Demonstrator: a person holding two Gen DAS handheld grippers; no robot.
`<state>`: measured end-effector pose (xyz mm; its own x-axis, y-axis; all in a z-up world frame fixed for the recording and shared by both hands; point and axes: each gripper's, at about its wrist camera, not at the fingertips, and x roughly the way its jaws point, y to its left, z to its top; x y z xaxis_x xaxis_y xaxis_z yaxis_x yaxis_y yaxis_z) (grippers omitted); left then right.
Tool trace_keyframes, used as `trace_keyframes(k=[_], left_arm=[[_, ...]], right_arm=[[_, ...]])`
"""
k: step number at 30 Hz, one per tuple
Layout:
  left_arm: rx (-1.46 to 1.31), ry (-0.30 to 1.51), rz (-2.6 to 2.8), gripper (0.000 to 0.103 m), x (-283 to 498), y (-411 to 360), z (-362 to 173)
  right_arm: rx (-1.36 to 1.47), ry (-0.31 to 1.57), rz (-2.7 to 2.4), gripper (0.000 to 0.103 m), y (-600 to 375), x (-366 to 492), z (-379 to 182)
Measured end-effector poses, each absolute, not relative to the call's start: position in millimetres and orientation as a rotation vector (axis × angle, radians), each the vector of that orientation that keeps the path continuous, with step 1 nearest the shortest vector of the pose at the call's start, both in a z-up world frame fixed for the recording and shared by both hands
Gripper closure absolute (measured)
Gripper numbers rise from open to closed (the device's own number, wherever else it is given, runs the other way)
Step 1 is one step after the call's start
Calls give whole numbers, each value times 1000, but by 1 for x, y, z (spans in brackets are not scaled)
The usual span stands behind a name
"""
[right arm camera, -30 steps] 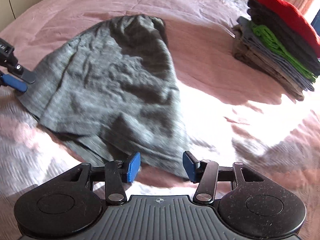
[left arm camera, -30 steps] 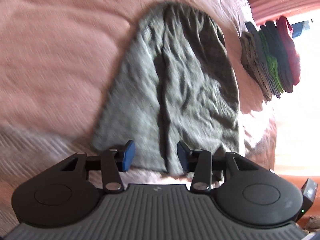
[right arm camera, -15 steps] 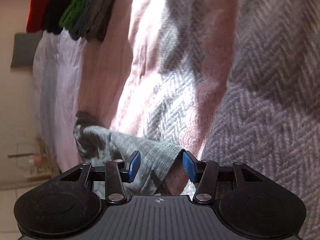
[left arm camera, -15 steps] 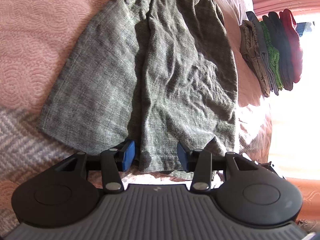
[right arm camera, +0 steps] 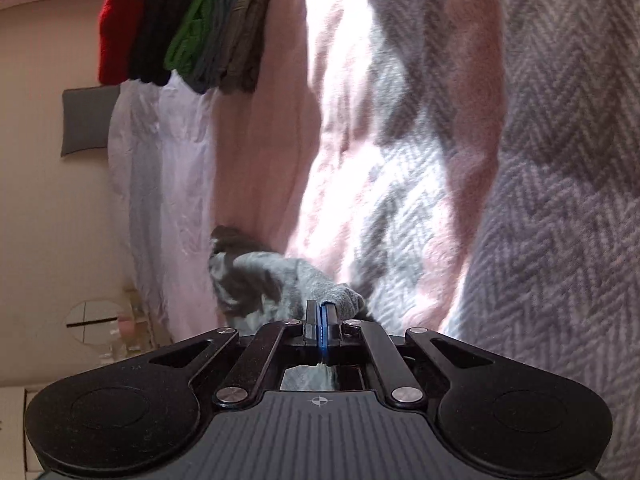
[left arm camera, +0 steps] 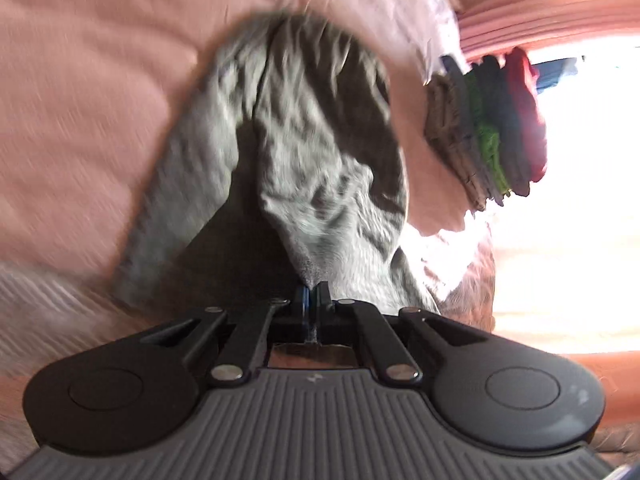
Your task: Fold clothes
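Your left tool (left arm camera: pixel 312 298) is pinched closed on the near hem of the gray shorts (left arm camera: pixel 320 152), which stretch away from you across the pink bed (left arm camera: pixel 80 100). Your right tool (right arm camera: pixel 321 316) is clamped tight too, gripping another edge of the same shorts (right arm camera: pixel 276 280). A stack of folded clothes (left arm camera: pixel 492 128) sits to the far right on the bed.
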<state>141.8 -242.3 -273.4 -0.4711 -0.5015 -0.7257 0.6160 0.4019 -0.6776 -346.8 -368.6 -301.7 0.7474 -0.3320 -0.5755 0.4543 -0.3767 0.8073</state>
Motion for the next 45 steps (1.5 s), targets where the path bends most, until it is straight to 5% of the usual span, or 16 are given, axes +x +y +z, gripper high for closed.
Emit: trace_keyframes(k=[8, 19, 26, 27, 29, 30, 45], left_arm=[[239, 1586, -1220, 103, 167, -226, -296], [428, 1413, -1257, 102, 156, -218, -316], [421, 1426, -1226, 86, 168, -211, -292], [401, 1417, -1224, 84, 174, -213, -284], [335, 1386, -1227, 80, 190, -229, -269], [302, 1376, -1232, 76, 198, -240, -266], [299, 1366, -1324, 76, 212, -449, -332]], right_arm=[[1766, 323, -875, 103, -340, -308, -331], [1406, 627, -924, 103, -333, -279, -328], [1239, 796, -934, 103, -344, -271, -303], [1216, 796, -938, 98, -348, -272, -297], [1167, 779, -961, 64, -357, -271, -288], [1134, 761, -976, 39, -361, -270, -282], [950, 672, -825, 38, -506, -174, -302]])
